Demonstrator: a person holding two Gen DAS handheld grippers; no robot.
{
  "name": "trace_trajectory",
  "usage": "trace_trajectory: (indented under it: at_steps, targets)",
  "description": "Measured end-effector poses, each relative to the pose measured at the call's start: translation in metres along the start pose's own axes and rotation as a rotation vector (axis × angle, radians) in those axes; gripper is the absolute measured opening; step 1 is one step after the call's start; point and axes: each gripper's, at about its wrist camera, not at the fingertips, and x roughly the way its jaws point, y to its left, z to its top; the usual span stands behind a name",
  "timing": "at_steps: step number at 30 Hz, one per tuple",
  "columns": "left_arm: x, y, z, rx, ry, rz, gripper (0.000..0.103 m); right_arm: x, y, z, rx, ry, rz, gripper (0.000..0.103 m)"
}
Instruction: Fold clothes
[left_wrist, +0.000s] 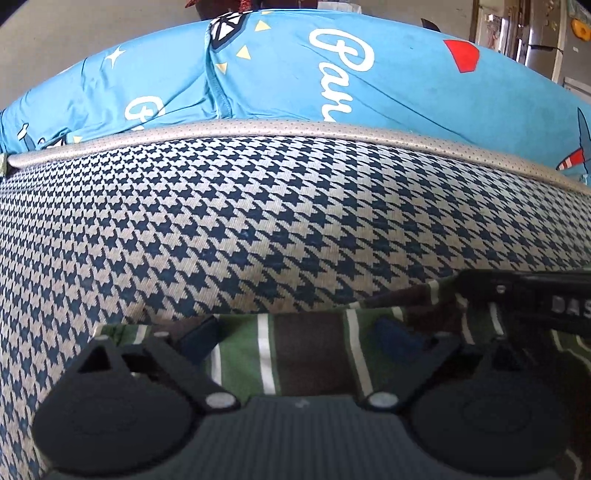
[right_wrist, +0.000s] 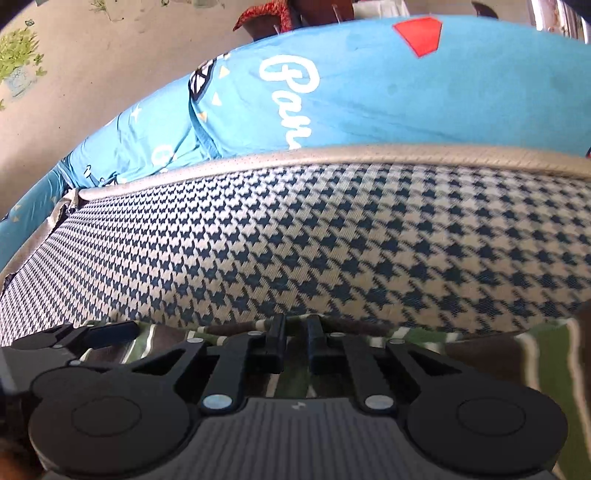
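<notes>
The left tongs (left_wrist: 295, 334) stand wide open over the striped shirt (left_wrist: 310, 354), which lies on the houndstooth mat (left_wrist: 258, 221) right under them, likely poised to take its far edge. The right tongs (right_wrist: 295, 345) are pinched nearly together at that same edge; whether cloth is caught, I cannot tell. Ahead of both, open mat runs to the blue sheet (left_wrist: 406, 85), leaving room to carry a fold forward.

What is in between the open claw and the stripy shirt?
Nothing visible. The left claw is open right over the striped shirt, with only its cloth showing between the fingers. The right claw is nearly shut at the shirt's edge.
</notes>
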Motion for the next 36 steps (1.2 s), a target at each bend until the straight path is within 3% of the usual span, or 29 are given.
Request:
trace_trajectory:
  at_steps: [8, 17, 28, 36]
  targets:
    - [0.008, 0.013, 0.012, -0.056, 0.007, -0.019, 0.094, -0.021, 0.014, -0.011, -0.089, 0.044, 0.129, 0.016]
    - [0.012, 0.026, 0.015, -0.109, 0.012, -0.006, 0.094, -0.007, 0.033, -0.028, -0.157, 0.103, 0.181, 0.016]
    - [-0.009, 0.039, 0.016, -0.196, 0.023, -0.07, 0.094, 0.01, 0.031, -0.024, -0.125, 0.084, 0.131, 0.011]
    - [-0.022, 0.031, 0.009, -0.17, 0.048, -0.115, 0.095, -0.003, 0.015, -0.012, -0.128, 0.027, -0.036, 0.012]
